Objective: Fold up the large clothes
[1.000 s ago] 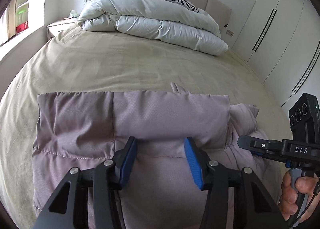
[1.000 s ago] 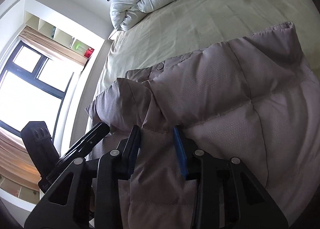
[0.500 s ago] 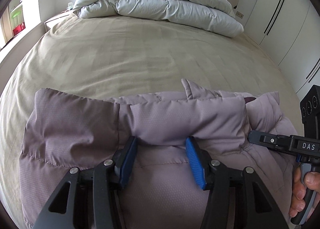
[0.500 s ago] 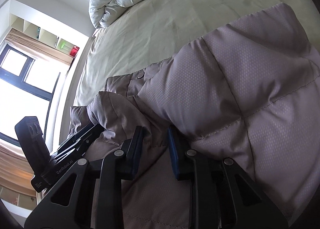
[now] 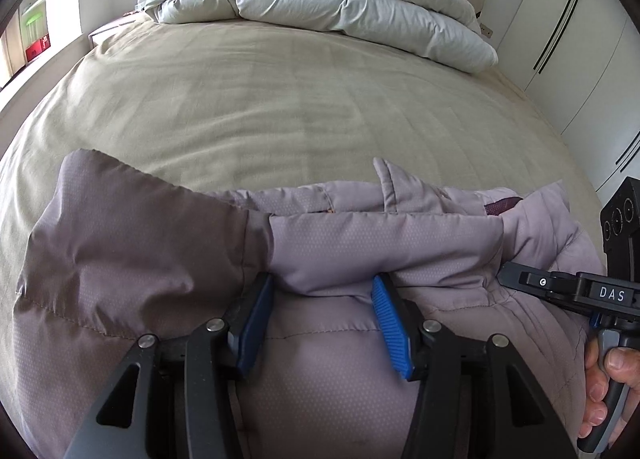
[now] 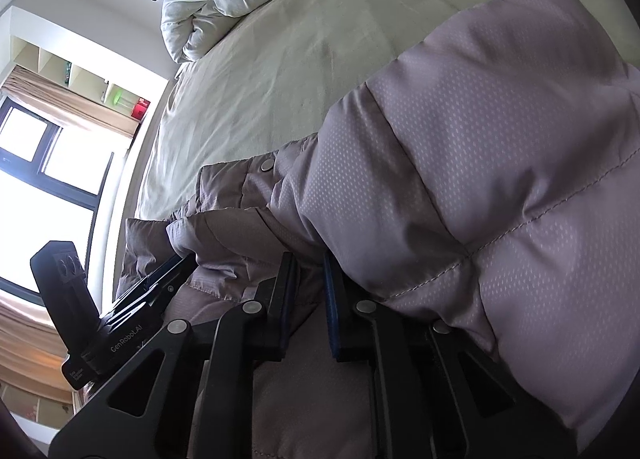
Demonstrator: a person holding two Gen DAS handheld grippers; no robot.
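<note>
Item: padded jacket (image 5: 360,243), mauve, at near edge of bed (image 5: 280,91), far part doubled back toward near side.
L gripper (image 5: 320,299): fingers apart, fold edge lying between, not pinched.
R gripper (image 6: 310,283): clenched on jacket seam at right.
Risk: slick, puffy fabric; one-sided hold may let the fold spring open or skew.
</note>
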